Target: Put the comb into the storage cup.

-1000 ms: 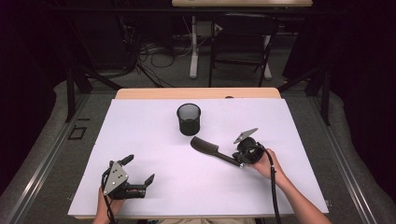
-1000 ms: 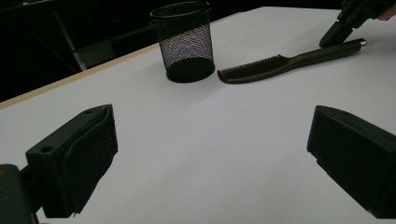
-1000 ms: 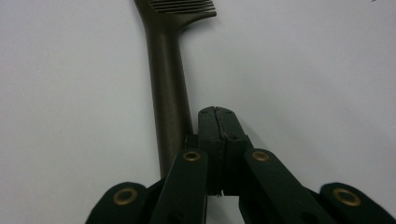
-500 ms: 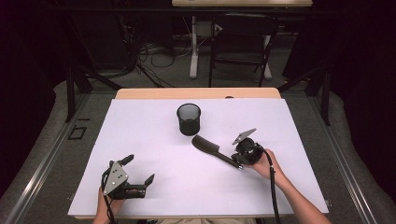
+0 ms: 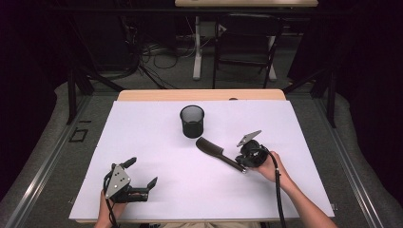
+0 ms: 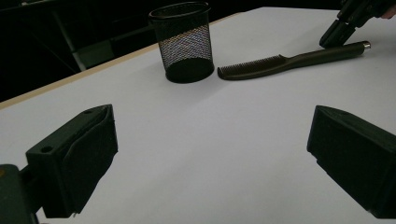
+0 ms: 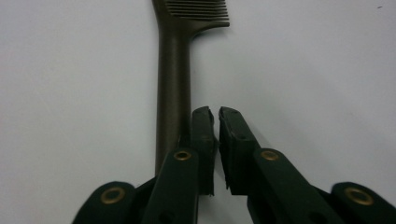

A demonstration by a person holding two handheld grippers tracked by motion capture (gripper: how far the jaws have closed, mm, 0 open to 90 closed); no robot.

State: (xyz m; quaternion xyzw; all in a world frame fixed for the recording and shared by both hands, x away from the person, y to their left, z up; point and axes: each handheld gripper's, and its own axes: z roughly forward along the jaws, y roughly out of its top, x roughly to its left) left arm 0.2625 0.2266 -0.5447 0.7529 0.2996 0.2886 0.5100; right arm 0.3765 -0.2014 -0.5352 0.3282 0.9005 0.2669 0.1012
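A dark comb [image 5: 216, 151] lies flat on the white table cover, its teeth end toward a black mesh cup [image 5: 192, 121] that stands upright just behind it. My right gripper [image 5: 241, 164] is low at the comb's handle end. In the right gripper view the handle [image 7: 173, 70] runs along the left side of the right gripper [image 7: 216, 114]. Its jaws have just been opening and stand a narrow slit apart with nothing between them. My left gripper [image 5: 141, 172] rests near the front left edge, wide open and holding nothing. From there the cup [image 6: 184, 42] and comb [image 6: 280, 63] lie ahead.
The white cover [image 5: 157, 142] spans nearly the whole tabletop, with a wooden strip [image 5: 199, 95] bare at the far edge. A cable [image 5: 279, 194] trails from the right gripper along the forearm. Chair and desk legs stand on the floor beyond the table.
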